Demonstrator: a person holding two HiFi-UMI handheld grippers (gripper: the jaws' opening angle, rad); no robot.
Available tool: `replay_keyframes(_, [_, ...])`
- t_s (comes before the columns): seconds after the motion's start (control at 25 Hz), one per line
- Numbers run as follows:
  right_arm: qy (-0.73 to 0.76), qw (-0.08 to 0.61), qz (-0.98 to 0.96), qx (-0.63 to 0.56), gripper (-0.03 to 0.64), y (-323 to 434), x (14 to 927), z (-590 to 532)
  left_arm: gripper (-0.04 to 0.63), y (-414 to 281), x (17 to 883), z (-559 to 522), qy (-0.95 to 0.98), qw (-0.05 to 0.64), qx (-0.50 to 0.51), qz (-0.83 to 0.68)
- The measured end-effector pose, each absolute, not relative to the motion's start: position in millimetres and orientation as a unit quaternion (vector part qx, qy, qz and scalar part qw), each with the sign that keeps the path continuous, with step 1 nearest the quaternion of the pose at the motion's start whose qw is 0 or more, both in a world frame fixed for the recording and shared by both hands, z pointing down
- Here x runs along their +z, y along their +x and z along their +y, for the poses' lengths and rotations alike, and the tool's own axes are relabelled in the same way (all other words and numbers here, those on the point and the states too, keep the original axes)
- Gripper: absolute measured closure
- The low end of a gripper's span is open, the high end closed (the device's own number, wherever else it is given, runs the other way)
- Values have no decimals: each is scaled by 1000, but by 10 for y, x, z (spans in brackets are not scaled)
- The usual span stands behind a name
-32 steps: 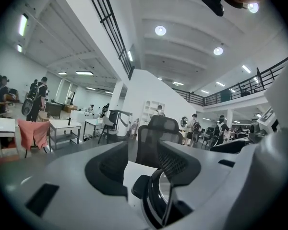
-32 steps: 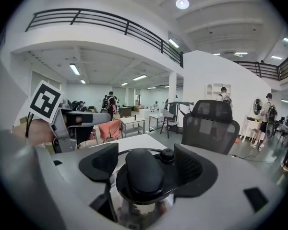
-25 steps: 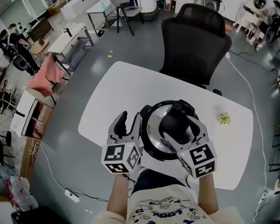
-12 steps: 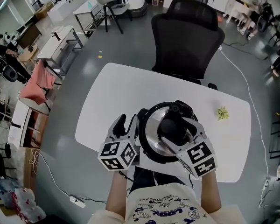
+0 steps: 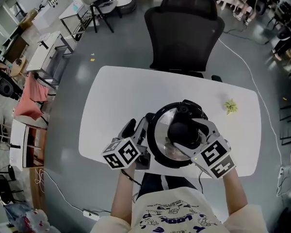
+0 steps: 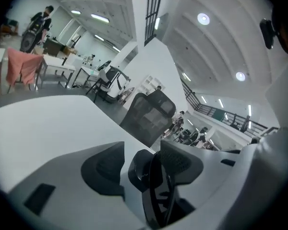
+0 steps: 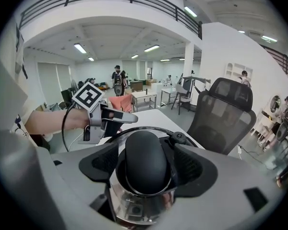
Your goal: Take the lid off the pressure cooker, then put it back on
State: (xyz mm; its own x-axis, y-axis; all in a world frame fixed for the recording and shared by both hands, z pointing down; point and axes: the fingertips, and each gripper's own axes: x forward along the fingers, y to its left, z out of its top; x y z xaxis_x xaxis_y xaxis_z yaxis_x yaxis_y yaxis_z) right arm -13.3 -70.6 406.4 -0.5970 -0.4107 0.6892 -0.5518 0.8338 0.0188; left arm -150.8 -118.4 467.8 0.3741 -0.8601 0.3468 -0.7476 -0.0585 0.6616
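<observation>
Pressure cooker [image 5: 161, 153] sits at the near edge of the tabletop [image 5: 116, 96]. The right gripper [image 7: 146, 169] is clamped on the lid knob [image 5: 183, 131], so the lift is straight up. The left gripper [image 6: 144, 164] just opened its jaws wide, with the side handle [image 6: 156, 190] loose between them.

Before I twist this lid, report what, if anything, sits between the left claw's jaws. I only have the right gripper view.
Observer: The black handle at the cooker's rim stands between the jaws of the left claw. They have just been opening and do not look closed on it.
Operator: Good. Now list anything else on the table.
Observer: One small green thing lies on the white table, apart from the cooker, off to its right in the head view.
</observation>
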Motion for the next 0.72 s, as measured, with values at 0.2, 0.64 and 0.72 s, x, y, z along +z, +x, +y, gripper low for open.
replay_keyframes(0.2, [264, 386, -879, 95, 241, -161, 4143, -727, 362, -1504, 4837, -1303, 721, 447, -87, -522])
replay_keyframes(0.64, [230, 455, -856, 83, 250, -198, 4289, -728, 384, -1393, 5020, -1404, 729, 488, -87, -472])
replay_keyframes(0.72, [225, 468, -851, 79, 255, -186, 4320, -730, 411, -1370, 5035, -1405, 729, 494, -89, -465])
